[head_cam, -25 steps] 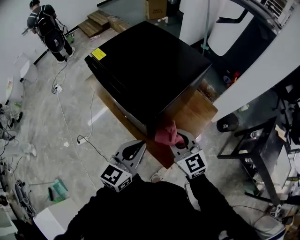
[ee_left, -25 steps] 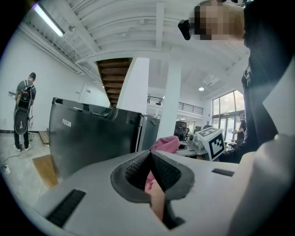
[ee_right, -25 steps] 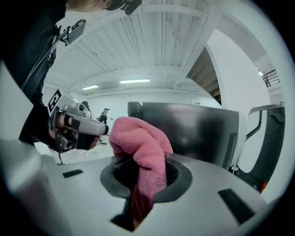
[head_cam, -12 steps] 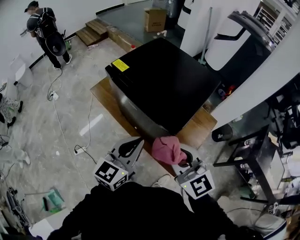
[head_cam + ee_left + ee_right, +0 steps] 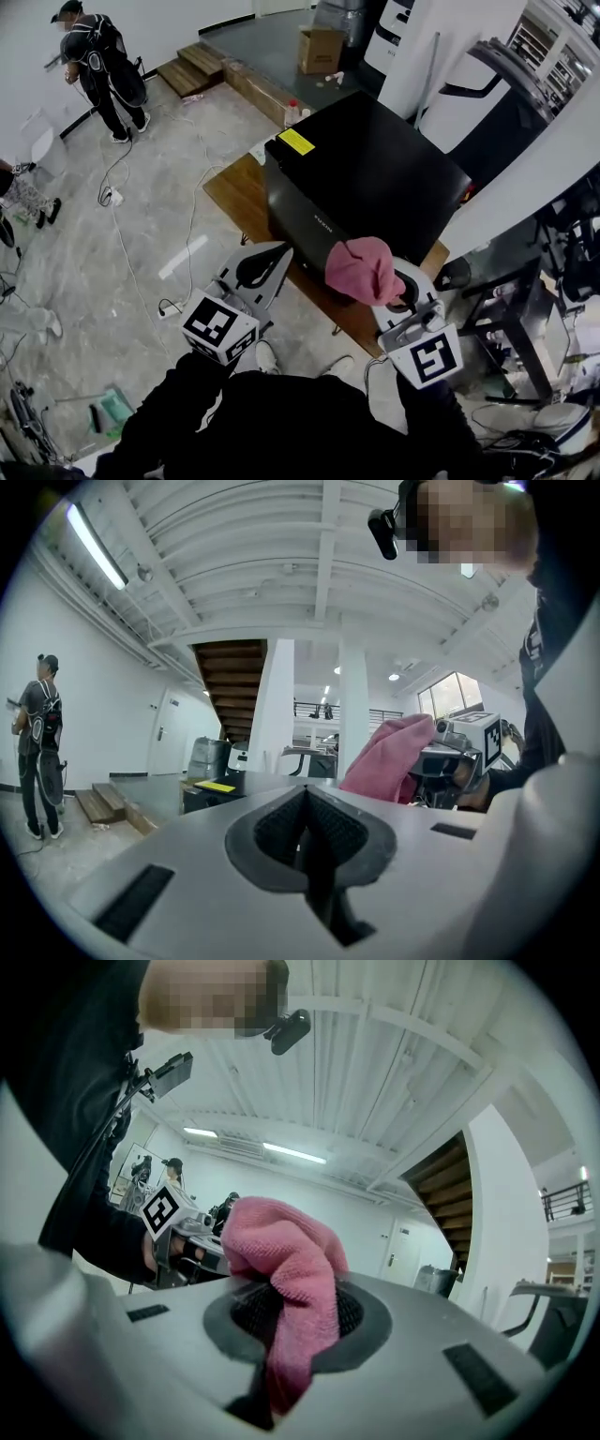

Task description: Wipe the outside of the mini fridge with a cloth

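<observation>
Your cloth (image 5: pixel 295 1260) is a soft pink fabric with a fine, looped, slightly rough weave. The mini fridge (image 5: pixel 375 178) has a smooth black skin with a dull sheen on top, and it carries a yellow label (image 5: pixel 295 142) that looks like paper. The desk (image 5: pixel 234 192) under it is smooth brown wood, lightly glossy. The shells of your left gripper (image 5: pixel 306 832) and right gripper (image 5: pixel 298 1314) look like matt grey plastic. The fingers (image 5: pixel 277 832) have dark, finely ribbed pads. The floor (image 5: pixel 122 244) is grey, polished and stone-like.
</observation>
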A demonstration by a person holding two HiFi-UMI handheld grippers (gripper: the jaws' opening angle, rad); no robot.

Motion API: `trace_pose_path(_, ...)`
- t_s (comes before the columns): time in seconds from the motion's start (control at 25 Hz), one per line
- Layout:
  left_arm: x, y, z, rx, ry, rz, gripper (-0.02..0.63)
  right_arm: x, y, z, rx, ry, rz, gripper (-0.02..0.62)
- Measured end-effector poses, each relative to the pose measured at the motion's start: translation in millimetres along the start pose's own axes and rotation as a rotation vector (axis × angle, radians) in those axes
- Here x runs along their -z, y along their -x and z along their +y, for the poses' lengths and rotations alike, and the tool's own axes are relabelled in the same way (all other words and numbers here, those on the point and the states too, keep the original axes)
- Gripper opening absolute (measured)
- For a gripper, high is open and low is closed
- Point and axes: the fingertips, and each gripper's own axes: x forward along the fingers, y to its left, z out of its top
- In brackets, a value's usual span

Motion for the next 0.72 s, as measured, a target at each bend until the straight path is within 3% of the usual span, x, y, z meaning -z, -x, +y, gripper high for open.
trace_pose_path(0.2,-31.1,17.7,37.1,-0.007,-0.039,-0.045,0.006,-24.5,-32.7,-10.9,0.028,0.09,0.023,0.063)
trace_pose_path(0.44,-72.9,-5.5,62.3,-0.032,-0.07,-0.093,0.006,-50.3,-65.8,-64.1,0.026,0.214,0.07,0.063)
trace_pose_path(0.6,-93.1,-41.9,77.7,-0.06,-0.103,-0.103,0.006,-43.2,-100.0,-107.1,-0.004,0.272,0.135,0.063)
trace_pose_path(0.72,-98.2,-68.7,94.4,-0.106,-0.112,-0.096,0.006,-23.1,-139.5,-127.2,-0.078,0.326,0.193,0.063)
